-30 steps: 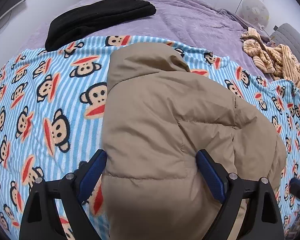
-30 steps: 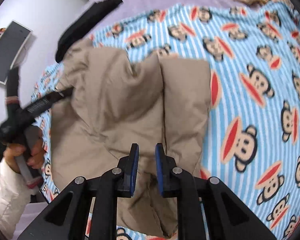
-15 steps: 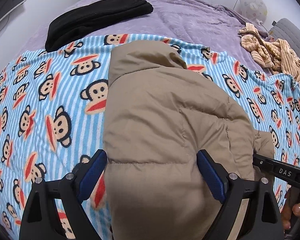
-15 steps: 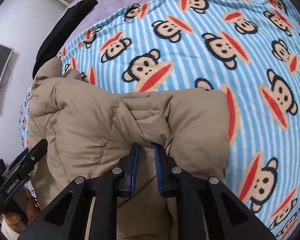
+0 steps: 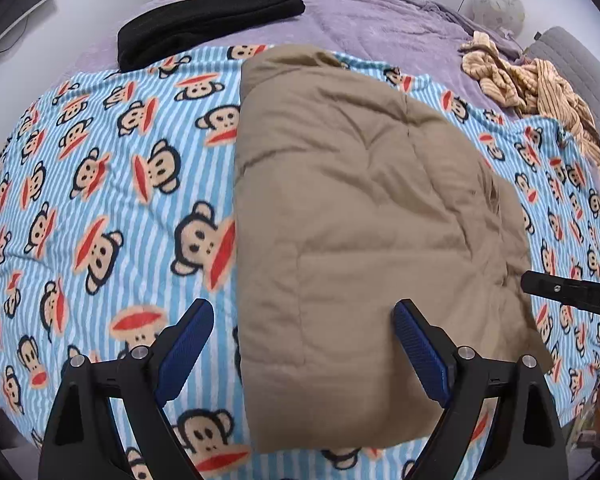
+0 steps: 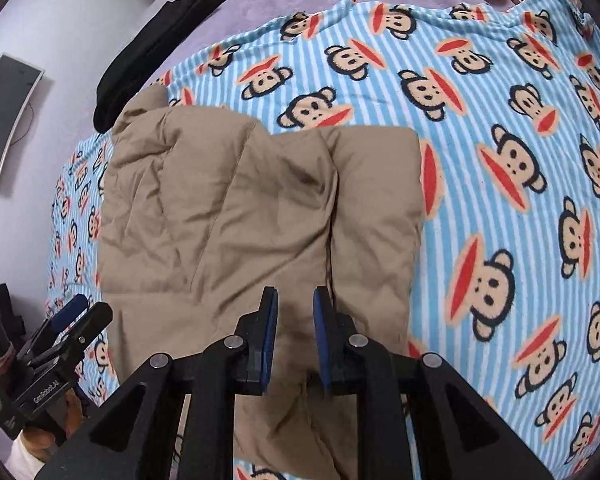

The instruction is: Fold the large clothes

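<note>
A tan puffer jacket lies folded on the blue striped monkey-print blanket. It also shows in the right wrist view. My left gripper is wide open and empty, hovering above the jacket's near end. My right gripper stands over the jacket's near edge with its jaws a narrow gap apart and nothing between them. The right gripper's tip also shows at the jacket's right side in the left wrist view. The left gripper also shows at lower left in the right wrist view.
A folded black garment lies at the blanket's far left edge on the purple bedspread. A crumpled tan striped garment lies far right. A grey headboard and white walls surround the bed. A monitor hangs on the wall.
My right gripper let go of the jacket fold, opened slightly and drew back. The folded part now lies flat. My left gripper rose and pulled back a little, staying open.
</note>
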